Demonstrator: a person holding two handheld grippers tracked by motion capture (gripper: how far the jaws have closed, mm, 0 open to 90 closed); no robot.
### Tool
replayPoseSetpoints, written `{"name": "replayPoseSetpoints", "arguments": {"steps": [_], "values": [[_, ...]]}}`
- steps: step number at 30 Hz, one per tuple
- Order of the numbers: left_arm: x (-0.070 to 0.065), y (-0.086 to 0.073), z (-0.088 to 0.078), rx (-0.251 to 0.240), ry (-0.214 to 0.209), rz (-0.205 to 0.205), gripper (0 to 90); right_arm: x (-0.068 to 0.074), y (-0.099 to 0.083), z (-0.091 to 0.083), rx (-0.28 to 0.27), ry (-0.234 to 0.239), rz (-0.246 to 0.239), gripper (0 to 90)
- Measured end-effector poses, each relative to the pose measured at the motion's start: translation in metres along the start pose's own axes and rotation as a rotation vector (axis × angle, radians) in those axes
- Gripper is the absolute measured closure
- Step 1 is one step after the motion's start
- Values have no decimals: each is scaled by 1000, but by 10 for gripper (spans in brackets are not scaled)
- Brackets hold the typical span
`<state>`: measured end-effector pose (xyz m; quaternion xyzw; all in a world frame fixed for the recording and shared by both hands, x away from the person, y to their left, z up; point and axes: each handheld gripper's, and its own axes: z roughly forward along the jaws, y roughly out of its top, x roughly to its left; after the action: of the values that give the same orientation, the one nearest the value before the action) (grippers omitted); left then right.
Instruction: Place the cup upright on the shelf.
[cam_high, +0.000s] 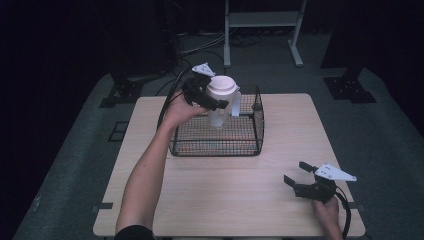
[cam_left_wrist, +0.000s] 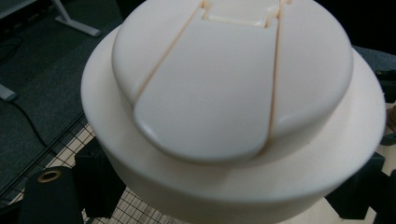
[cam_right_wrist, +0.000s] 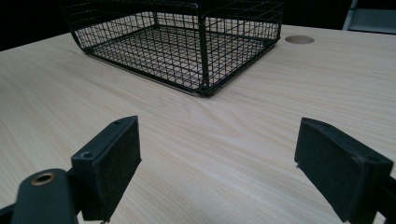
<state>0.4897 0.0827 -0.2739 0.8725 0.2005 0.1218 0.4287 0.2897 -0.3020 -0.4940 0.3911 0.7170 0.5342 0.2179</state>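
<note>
A clear bottle with a cream flip-top lid (cam_high: 221, 88) hangs upright over the black wire basket (cam_high: 260, 125), my left gripper (cam_high: 219, 104) shut on it just below the lid. The left gripper view looks down on the lid (cam_left_wrist: 233, 93) from close up, with the black jaws either side beneath it. My right gripper (cam_high: 296, 173) rests at the table's front right, open and empty. Its two pads (cam_right_wrist: 109, 163) stand wide apart over bare wood in the right gripper view, facing the basket (cam_right_wrist: 201, 60).
The light wooden table (cam_high: 225, 200) carries the basket at its far middle. A round cable hole (cam_right_wrist: 299, 39) sits in the tabletop beyond the basket. Grey floor, black stands and a white frame (cam_high: 262, 22) lie behind the table.
</note>
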Motion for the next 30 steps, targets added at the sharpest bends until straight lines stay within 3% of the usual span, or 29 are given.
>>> {"name": "replayPoseSetpoints", "arguments": {"steps": [9, 15, 30], "values": [[15, 3, 6, 2, 31, -19, 154, -1, 0, -1, -6, 2, 8, 135], [24, 1, 19, 21, 36, -41, 153, -1, 0, -1, -8, 2, 9, 135], [27, -27, 60, 74, 12, -82, 153, -2, 0, -2, -19, 7, 16, 134]]}}
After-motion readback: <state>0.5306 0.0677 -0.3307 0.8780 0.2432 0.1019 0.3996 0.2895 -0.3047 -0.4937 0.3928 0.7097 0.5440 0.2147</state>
